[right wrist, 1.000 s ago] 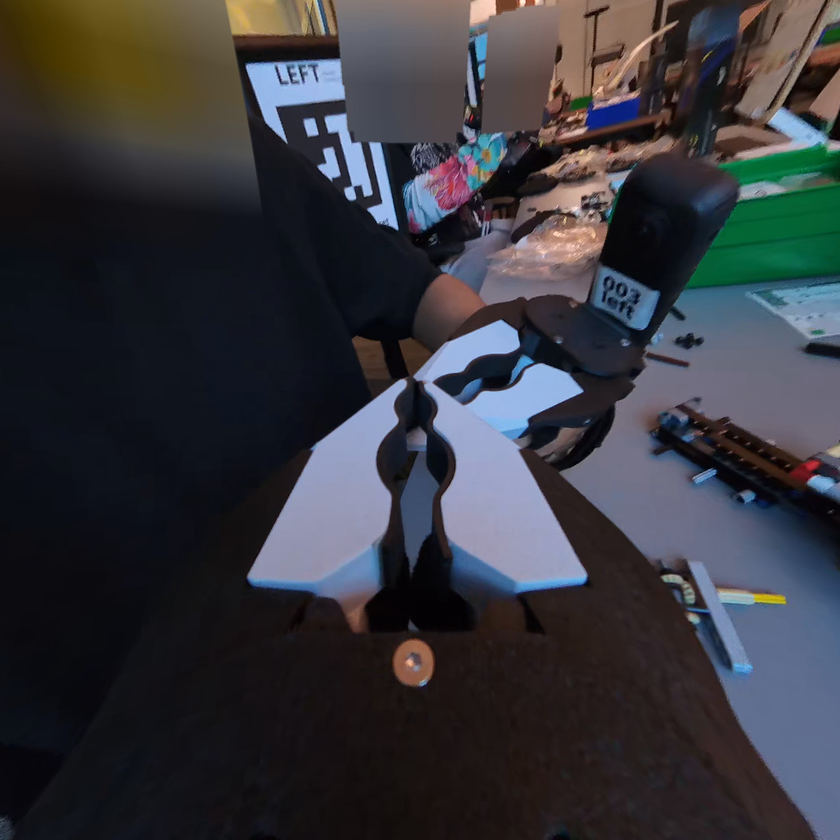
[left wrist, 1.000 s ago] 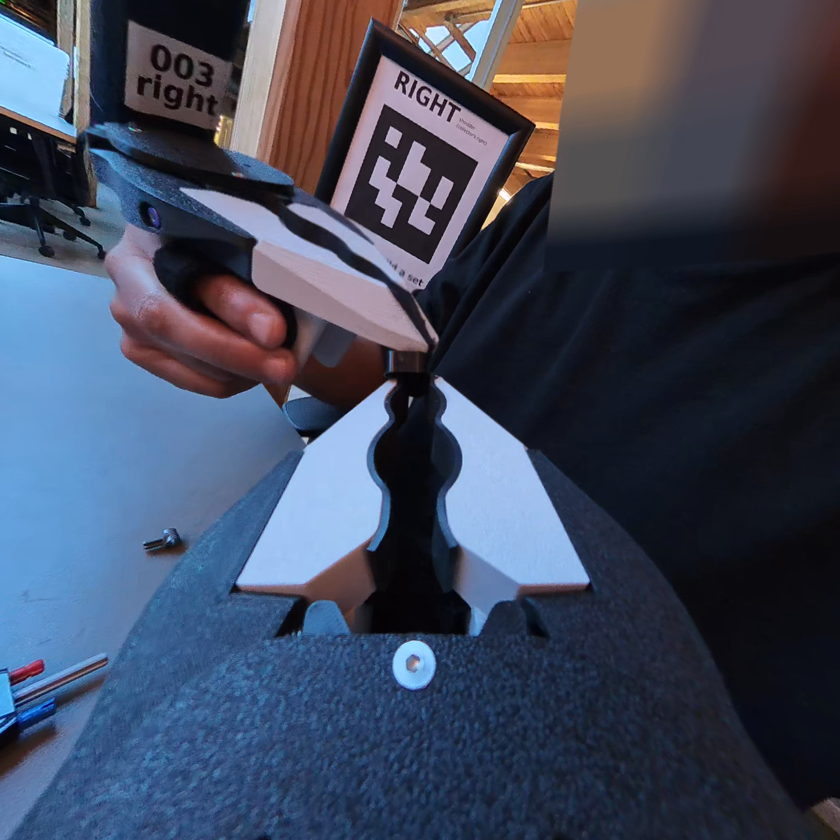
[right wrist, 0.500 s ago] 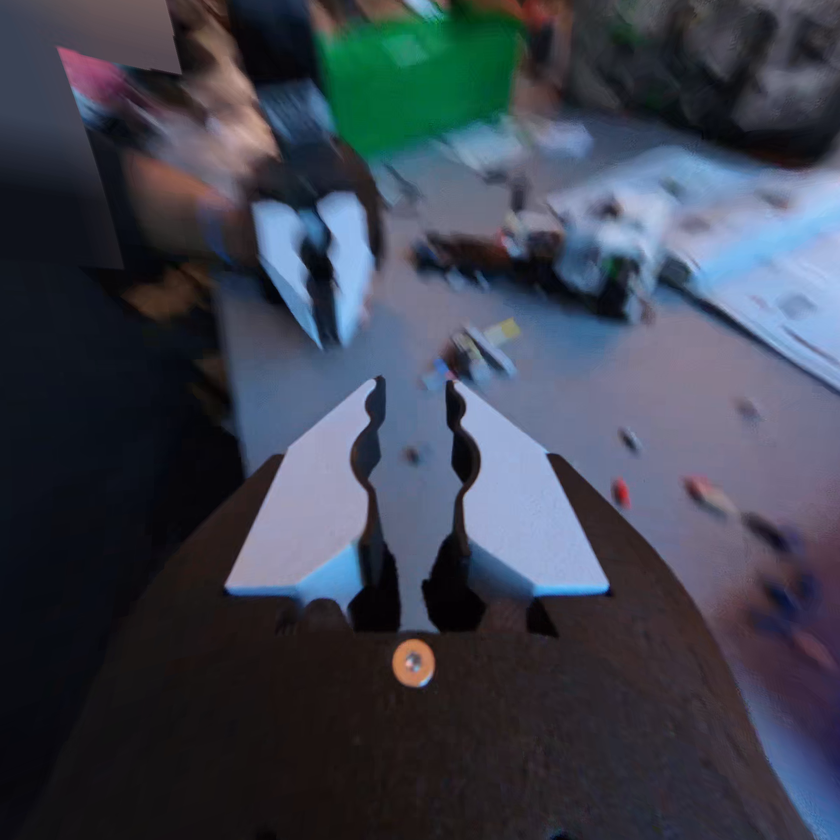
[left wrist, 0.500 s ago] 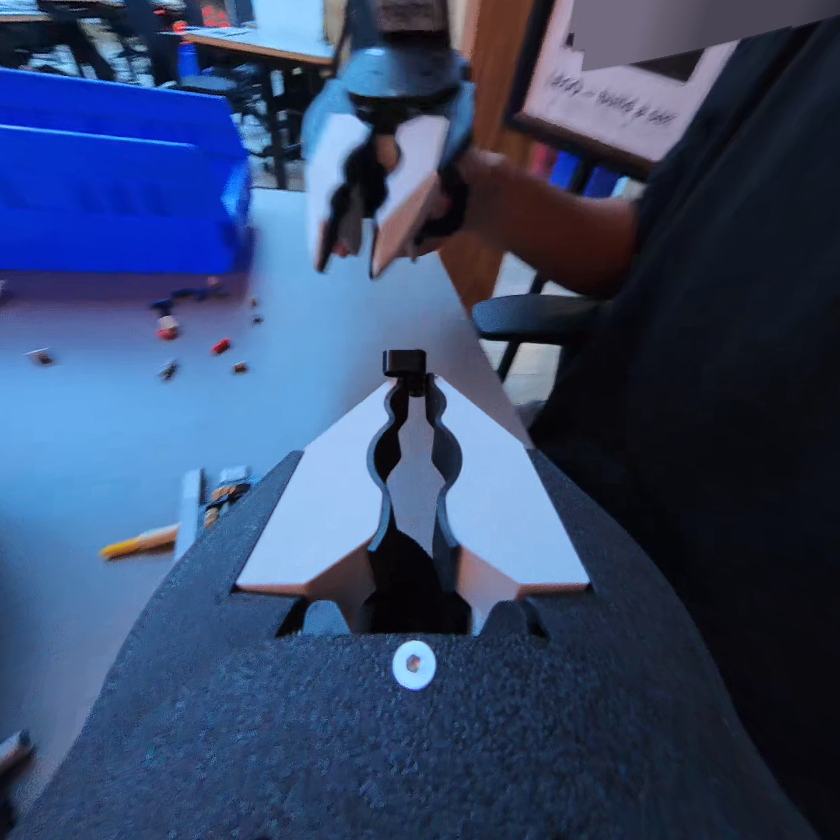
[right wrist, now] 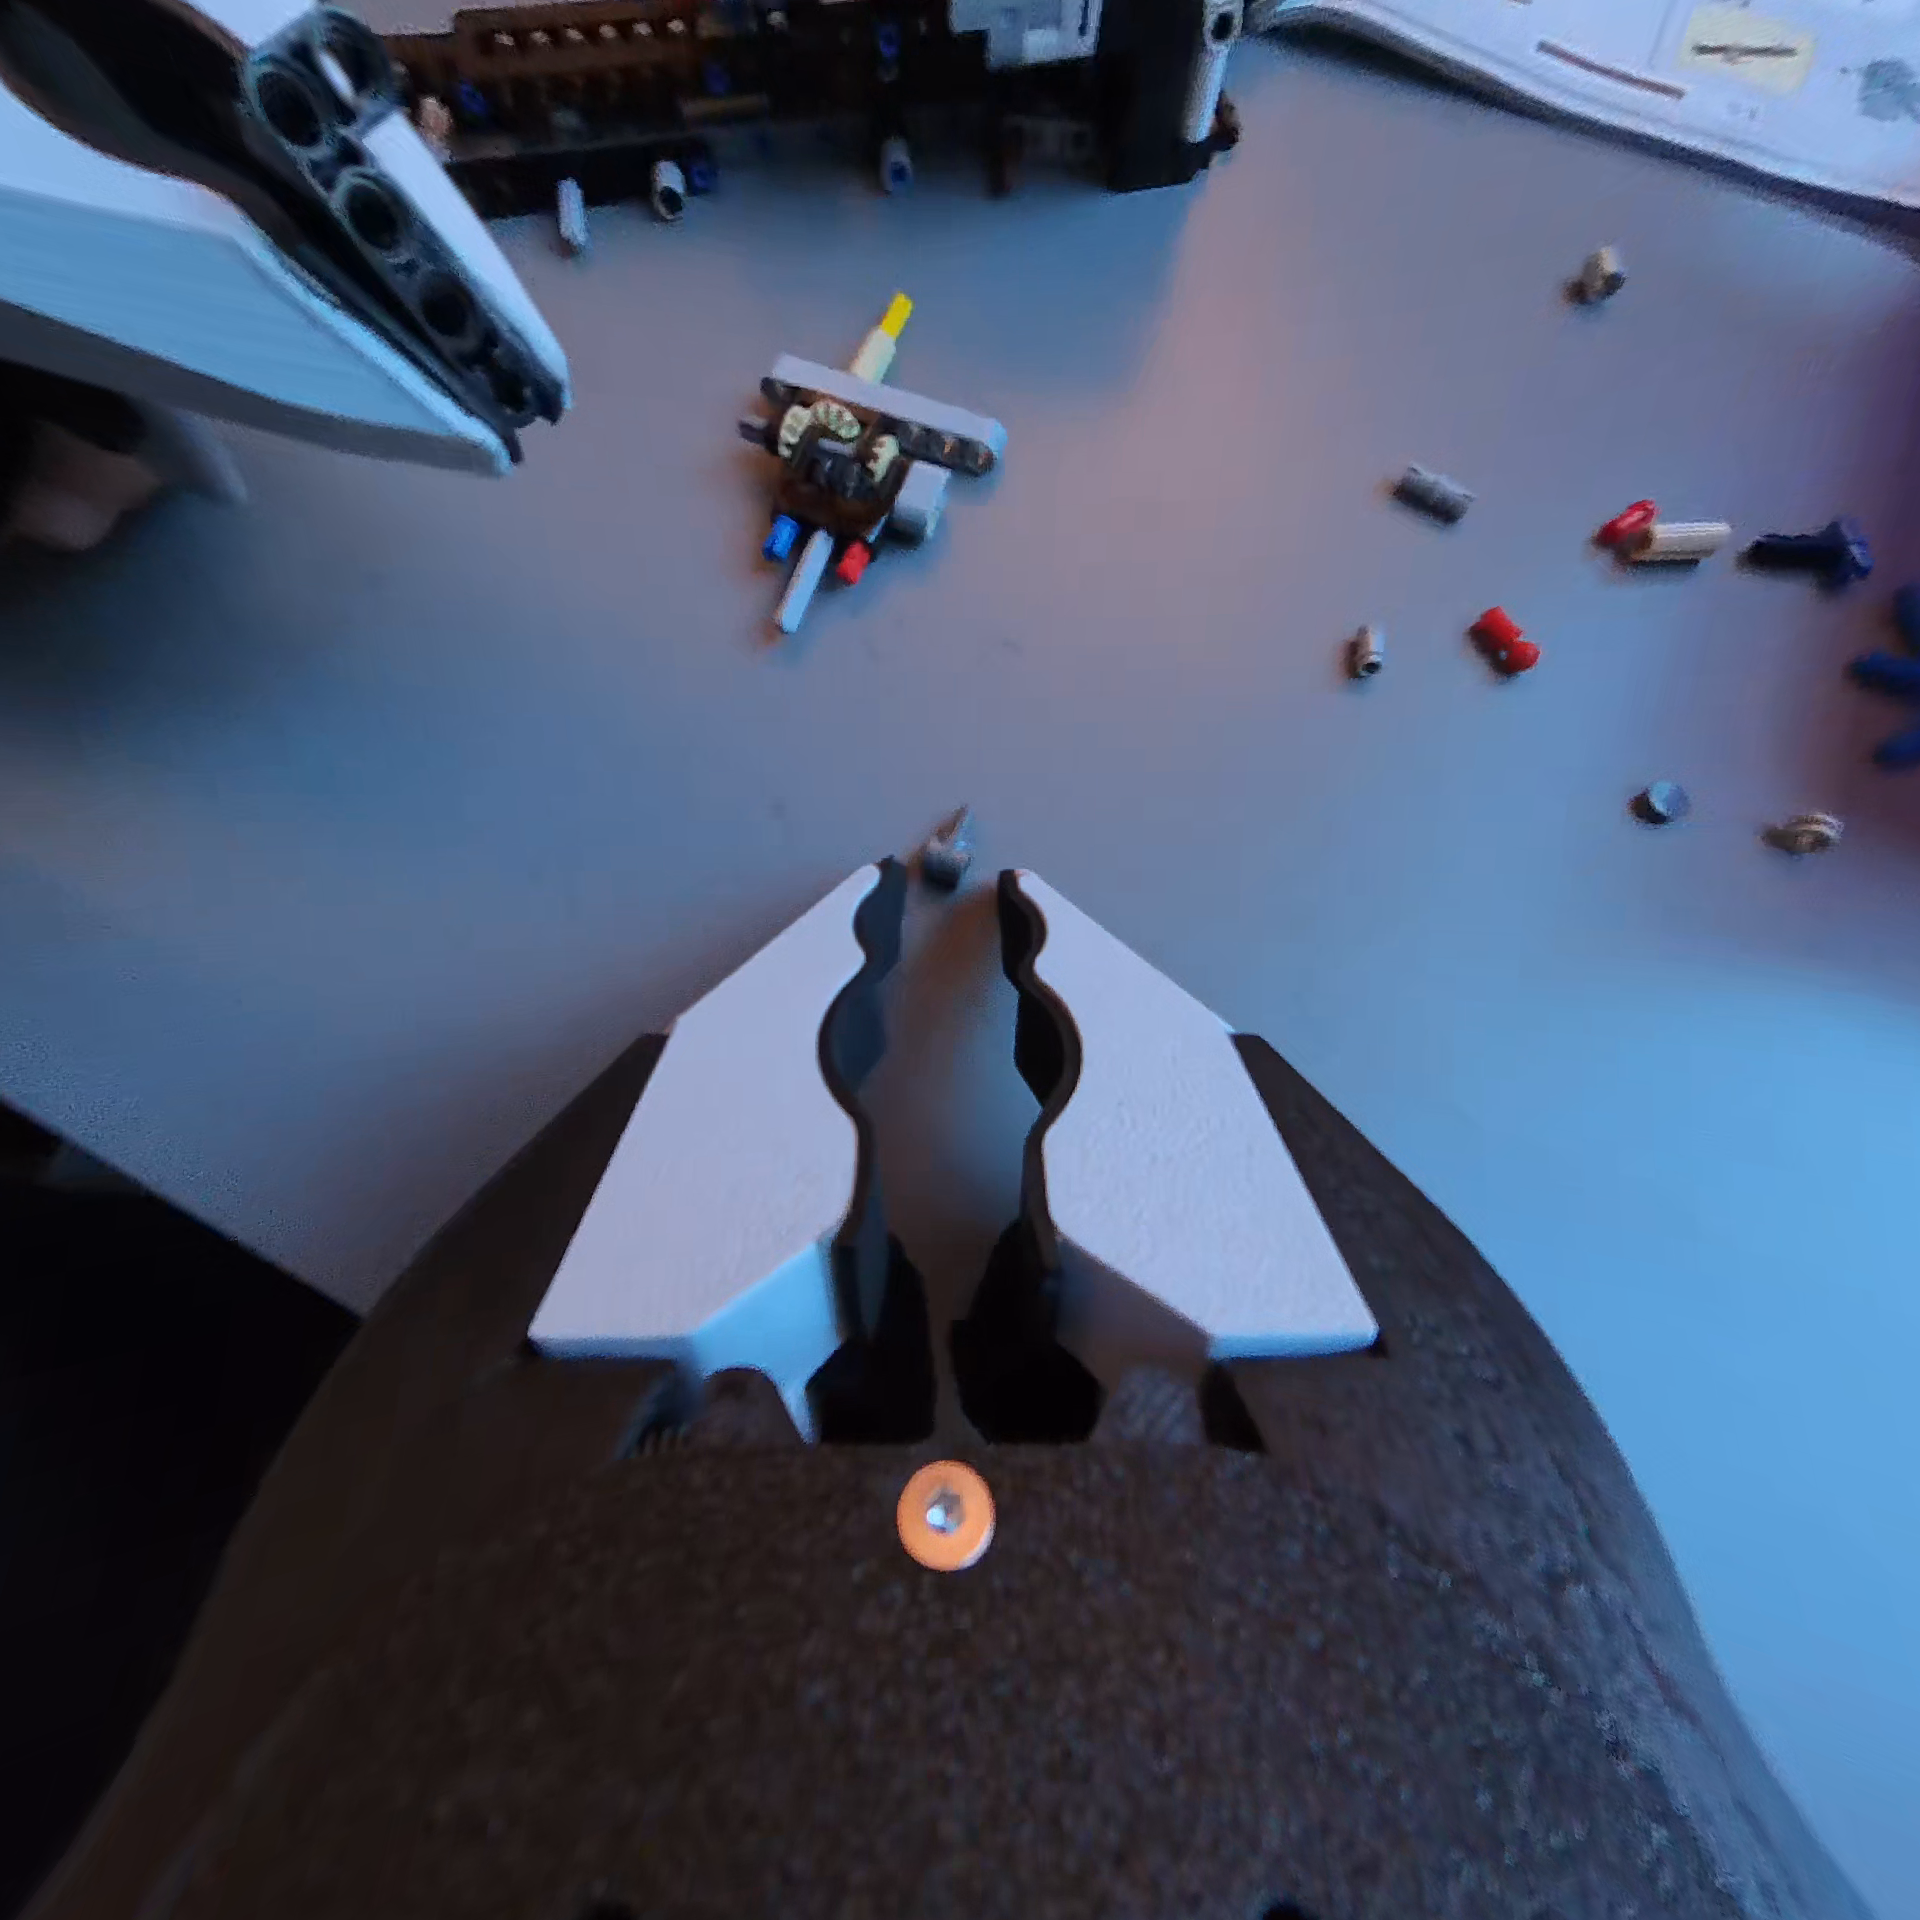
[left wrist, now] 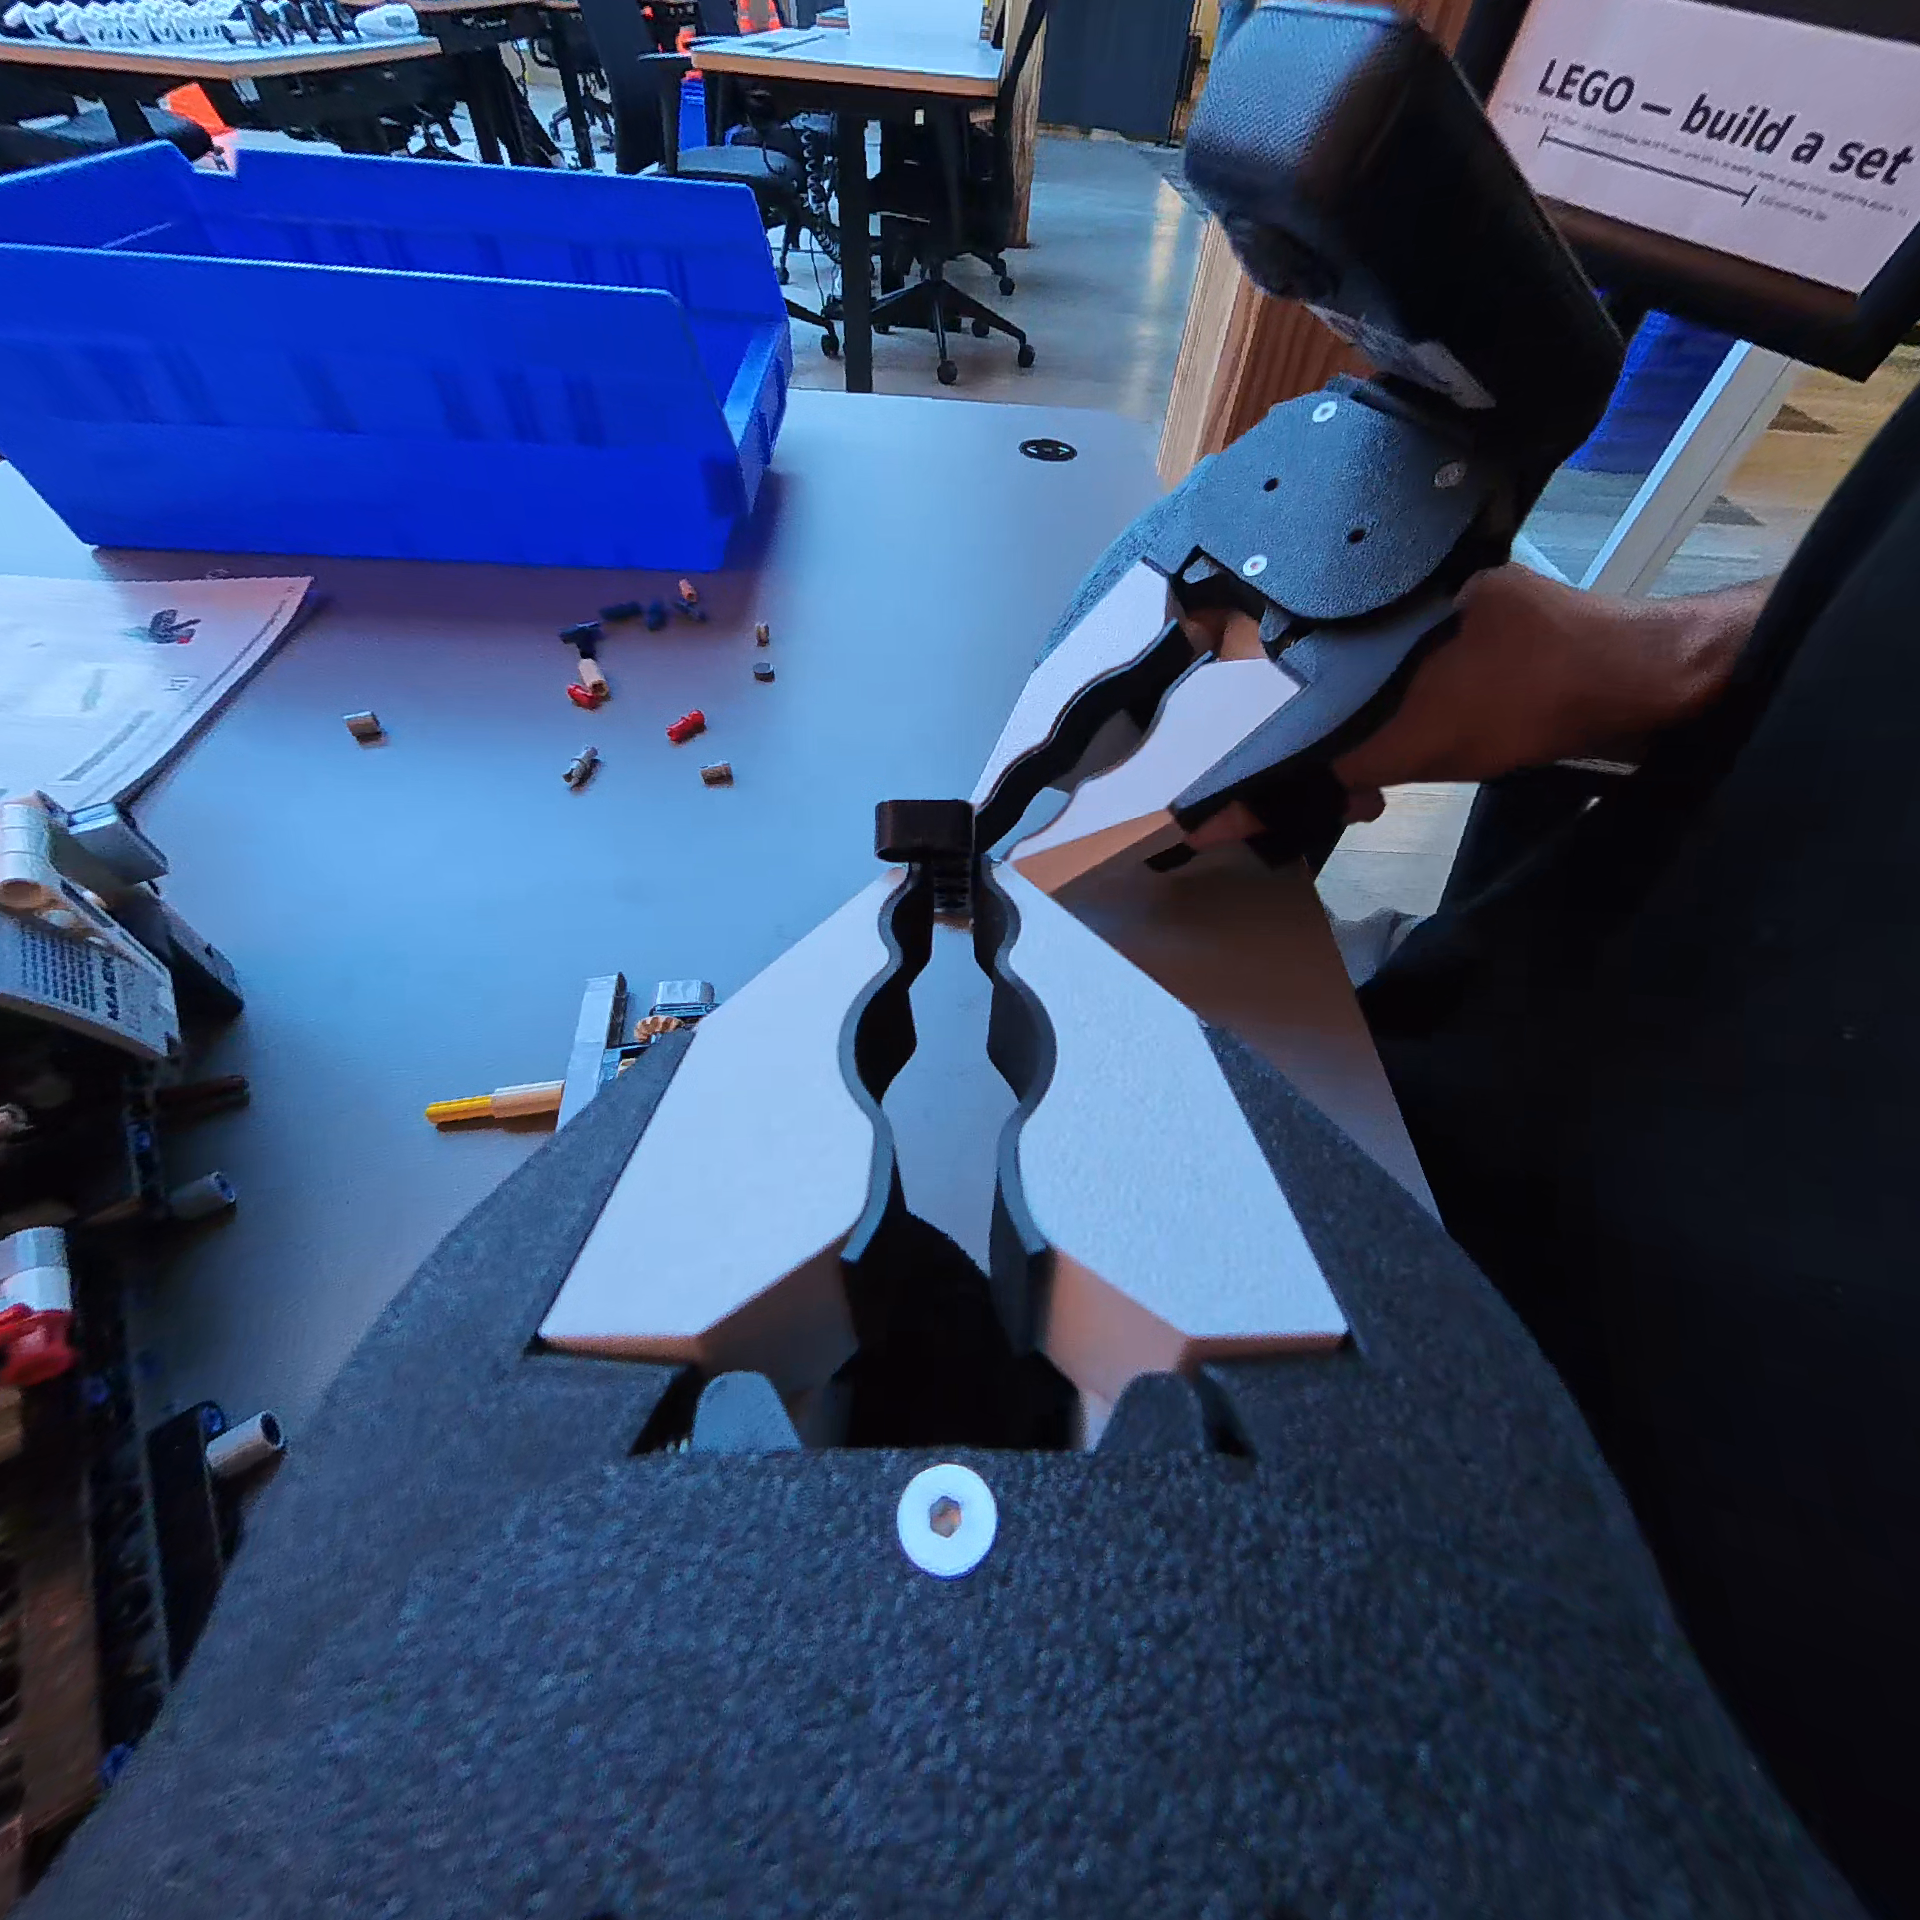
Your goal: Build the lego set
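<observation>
My left gripper is shut on a black lego beam that sticks out past its fingertips. In the right wrist view the same beam, with a row of holes, shows in the left gripper at the top left. My right gripper is open and empty, low over the grey table. A small grey piece lies just beyond its fingertips. In the left wrist view the right gripper has its tips next to the black beam. A small sub-assembly with a yellow axle lies farther out.
A blue bin stands at the back of the table. Loose red, blue and tan pins lie scattered to the right. A larger dark build and an instruction booklet sit at the far edge. A person's dark sleeve is at the right. One gripper's finger ends stand about 9 cm off the other's. My left tips are roughly 15 cm from the larger dark build.
Both grippers have swung away from the person toward the table. My right gripper has opened and come down near the small grey piece. The left still holds the black beam.
</observation>
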{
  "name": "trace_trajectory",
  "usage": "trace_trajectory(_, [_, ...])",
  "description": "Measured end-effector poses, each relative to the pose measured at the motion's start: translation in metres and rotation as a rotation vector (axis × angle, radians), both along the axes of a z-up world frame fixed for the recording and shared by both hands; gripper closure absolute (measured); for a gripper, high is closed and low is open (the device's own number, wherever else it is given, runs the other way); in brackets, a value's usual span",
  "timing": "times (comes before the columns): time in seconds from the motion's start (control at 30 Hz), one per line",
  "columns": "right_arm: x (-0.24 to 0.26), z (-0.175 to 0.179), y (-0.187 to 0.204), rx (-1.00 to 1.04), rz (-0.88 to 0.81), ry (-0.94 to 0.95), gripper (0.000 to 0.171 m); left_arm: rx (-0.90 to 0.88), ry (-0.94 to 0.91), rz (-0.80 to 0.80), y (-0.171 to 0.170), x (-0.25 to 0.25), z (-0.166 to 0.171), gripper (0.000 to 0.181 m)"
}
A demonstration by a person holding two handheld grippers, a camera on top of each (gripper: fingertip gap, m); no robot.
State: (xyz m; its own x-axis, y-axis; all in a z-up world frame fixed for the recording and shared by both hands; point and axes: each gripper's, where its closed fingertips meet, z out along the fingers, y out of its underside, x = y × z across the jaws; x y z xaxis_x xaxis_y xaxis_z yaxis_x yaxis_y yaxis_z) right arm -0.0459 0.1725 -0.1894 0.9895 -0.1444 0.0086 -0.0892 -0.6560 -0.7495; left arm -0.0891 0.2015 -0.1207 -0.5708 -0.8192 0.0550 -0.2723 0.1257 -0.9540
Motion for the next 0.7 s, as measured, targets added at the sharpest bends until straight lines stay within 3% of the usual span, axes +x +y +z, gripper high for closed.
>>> trace_trajectory(0.03, [0.002, 0.0, 0.0, -0.001, -0.017, -0.008, 0.154, -0.005, -0.001, -0.001, 0.0, 0.0, 0.001, 0.176])
trace_trajectory(0.27, [0.002, 0.0, 0.008, -0.006, 0.002, -0.037, 0.163, 0.03, -0.013, -0.001, 0.004, 0.0, -0.001, 0.176])
trace_trajectory(0.4, [0.001, 0.001, 0.005, -0.004, 0.096, -0.029, 0.164, 0.079, -0.028, -0.001, 0.013, 0.002, -0.004, 0.176])
trace_trajectory(0.47, [-0.012, 0.013, 0.004, 0.013, 0.296, -0.048, 0.164, 0.088, -0.05, -0.021, 0.015, 0.001, -0.002, 0.176])
trace_trajectory(0.57, [-0.03, 0.051, 0.003, 0.044, 0.635, -0.252, 0.164, 0.142, -0.109, -0.059, 0.011, -0.001, 0.0, 0.176])
trace_trajectory(0.7, [-0.043, 0.077, 0.014, 0.017, 0.848, -0.384, 0.165, 0.275, -0.159, -0.077, 0.003, -0.002, -0.008, 0.176])
